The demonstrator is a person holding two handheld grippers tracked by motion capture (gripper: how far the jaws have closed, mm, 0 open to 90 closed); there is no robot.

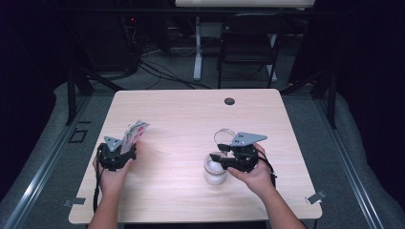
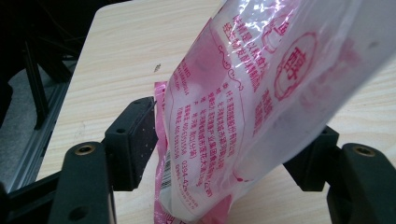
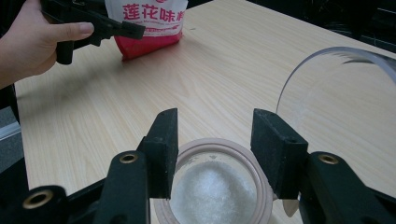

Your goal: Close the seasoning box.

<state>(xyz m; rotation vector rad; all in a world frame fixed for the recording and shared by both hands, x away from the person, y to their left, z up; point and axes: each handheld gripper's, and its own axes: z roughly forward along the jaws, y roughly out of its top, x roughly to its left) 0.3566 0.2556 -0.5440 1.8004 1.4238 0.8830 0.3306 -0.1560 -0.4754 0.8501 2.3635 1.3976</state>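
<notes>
- Left tool (image 1: 125, 151) is clamped on a pink-and-white printed plastic pouch (image 1: 134, 134), jaws pinching the lower part of the bag; the pouch is held up, tilted, over the left side of the worktop (image 1: 191, 114).
- Right tool (image 1: 220, 159) sits over the rim of a glass jar (image 1: 214, 171) at front-right of the worktop; jaws stand partly apart above the mouth, and I cannot tell whether they touch the rim.
- Jar: clear, pinkish seal ring (image 3: 266, 186) round the mouth, white granular fill (image 3: 212, 191) inside. Its clear hinged lid (image 3: 336, 70) stands swung open behind it.
- Pouch: thin glossy film, red print, crumpled at the grip, looks mostly empty and limp.
- Risk: film is slick and the pinch area is small, so the pouch may slip or fold if swung fast.
- Risk: a nudge from the right tool on the rim could tip or slide the jar and spill the granules.
- Risk: the open lid could drop onto the jaws if the jar is jolted.
- Pouch and jar are well apart.
</notes>
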